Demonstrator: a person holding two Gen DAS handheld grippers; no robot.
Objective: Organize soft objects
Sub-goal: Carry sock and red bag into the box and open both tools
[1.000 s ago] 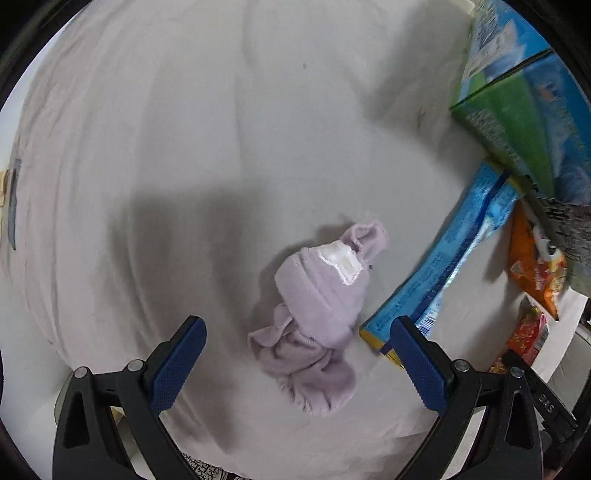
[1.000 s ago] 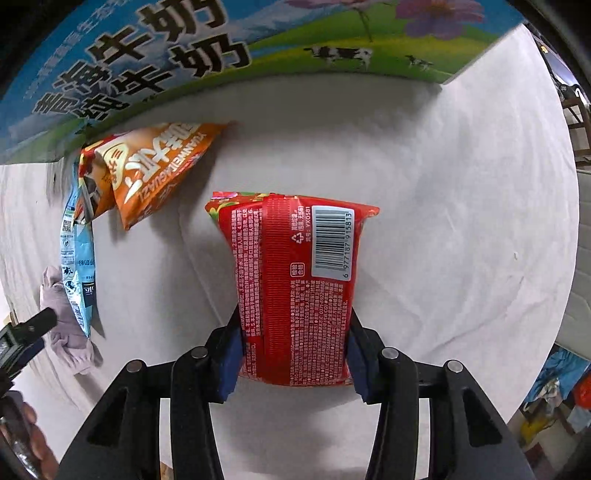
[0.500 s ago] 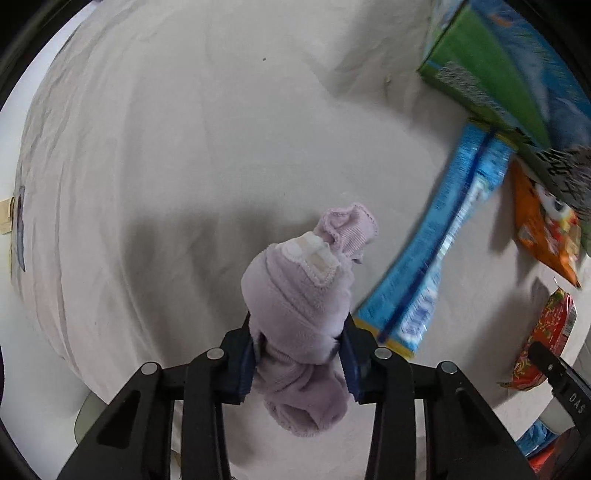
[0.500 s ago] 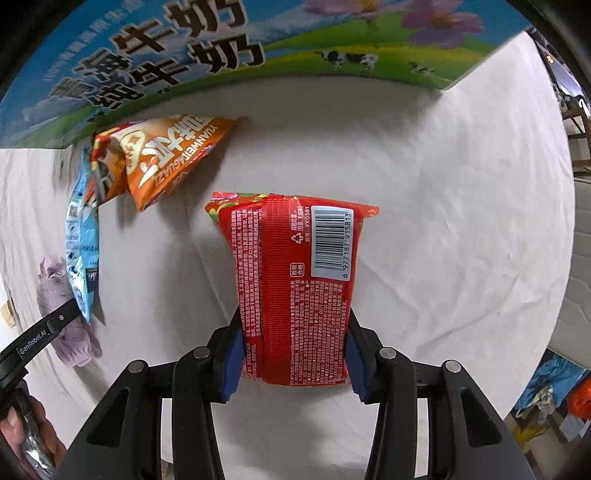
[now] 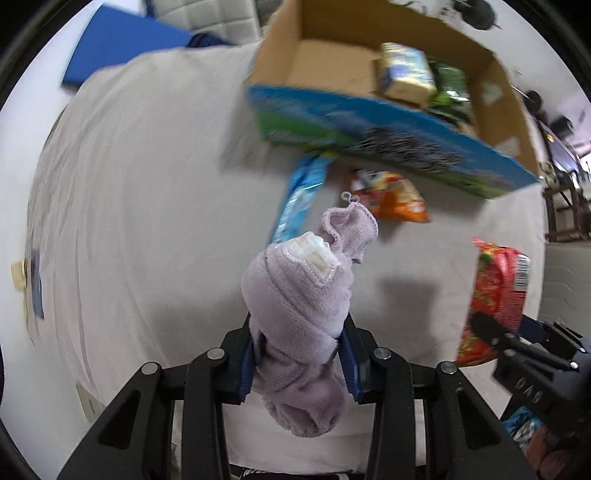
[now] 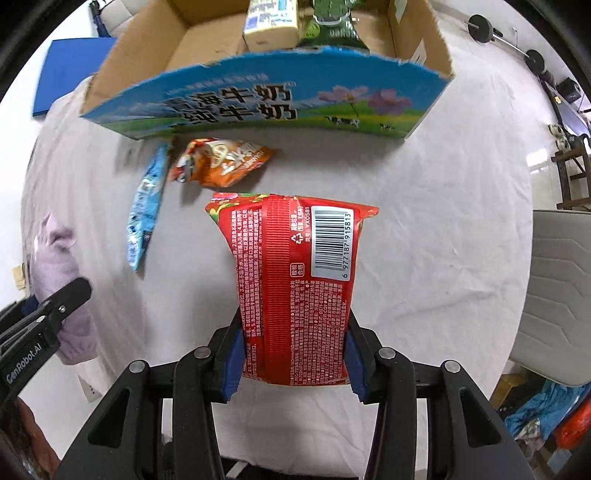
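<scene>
Covered in pale cloth, wide and wrinkled: the surface (image 6: 424, 221). At its far side, a big open cardboard box (image 6: 303, 92) with a blue-and-green printed front wall, already holding a yellow pack (image 6: 271, 26) and a green bag (image 6: 332, 22). Just in front of that wall, lying flat: an orange snack bag (image 6: 225, 162) and a long blue packet (image 6: 146, 206), side by side, apparently just touching at the box end.

Carrying step in hand, by the look of it: 2 items up off the cloth, both facing the box. Red snack packet (image 6: 295, 291) clamped low down between the jaws of the right gripper (image 6: 293, 360), barcode side up, standing tall. Lilac bundle of socks (image 5: 303, 310) squeezed between the jaws of the left gripper (image 5: 299, 363), loose cuff flopping at the top, toe end drooping below.

Next, most likely: up and over the printed wall, into the free brown floor on the box's left half, then jaws apart above it. Height first, since the front wall stands in the way. Soft sock liable to sag and snag on the rim. Orange bag and blue packet not yet collected.
</scene>
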